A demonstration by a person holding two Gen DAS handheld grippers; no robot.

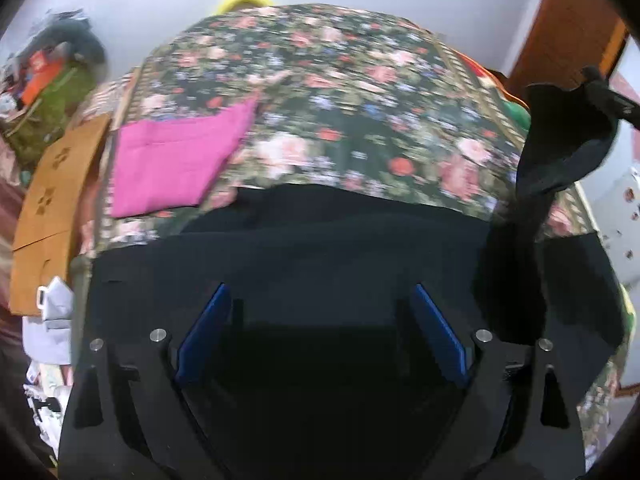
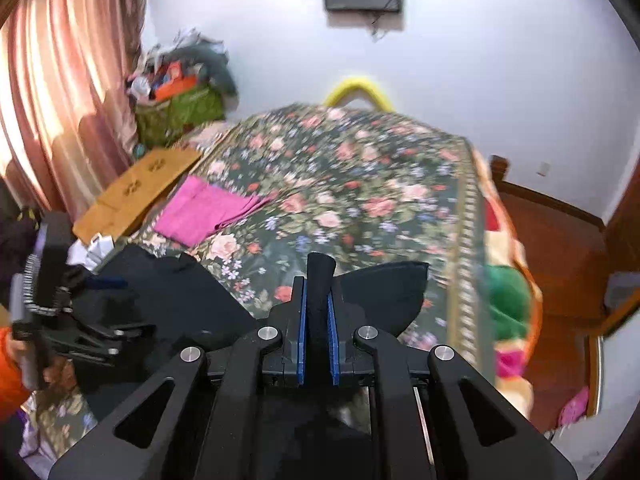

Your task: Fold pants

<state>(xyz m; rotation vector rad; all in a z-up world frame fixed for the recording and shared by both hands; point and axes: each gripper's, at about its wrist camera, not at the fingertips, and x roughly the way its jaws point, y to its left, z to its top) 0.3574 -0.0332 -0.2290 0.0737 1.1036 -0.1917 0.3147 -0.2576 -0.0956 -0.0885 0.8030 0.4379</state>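
Note:
Black pants [image 1: 320, 248] lie spread across the near end of a bed with a floral cover [image 1: 340, 92]. My left gripper [image 1: 320, 292] is open, its blue pads wide apart just above the black cloth. My right gripper [image 2: 318, 280] is shut on a bunched edge of the pants [image 2: 384, 292] and holds it lifted above the bed. That lifted part hangs at the right in the left wrist view [image 1: 560, 148]. The left gripper shows at the left in the right wrist view [image 2: 80, 312], over the rest of the pants [image 2: 160, 292].
A folded pink cloth [image 1: 176, 160] lies on the bed's left side, also in the right wrist view [image 2: 208, 208]. A brown cardboard piece [image 2: 136, 192] and a green bag of clutter [image 2: 176, 108] stand left of the bed. A green and red blanket [image 2: 508, 296] hangs off the right edge.

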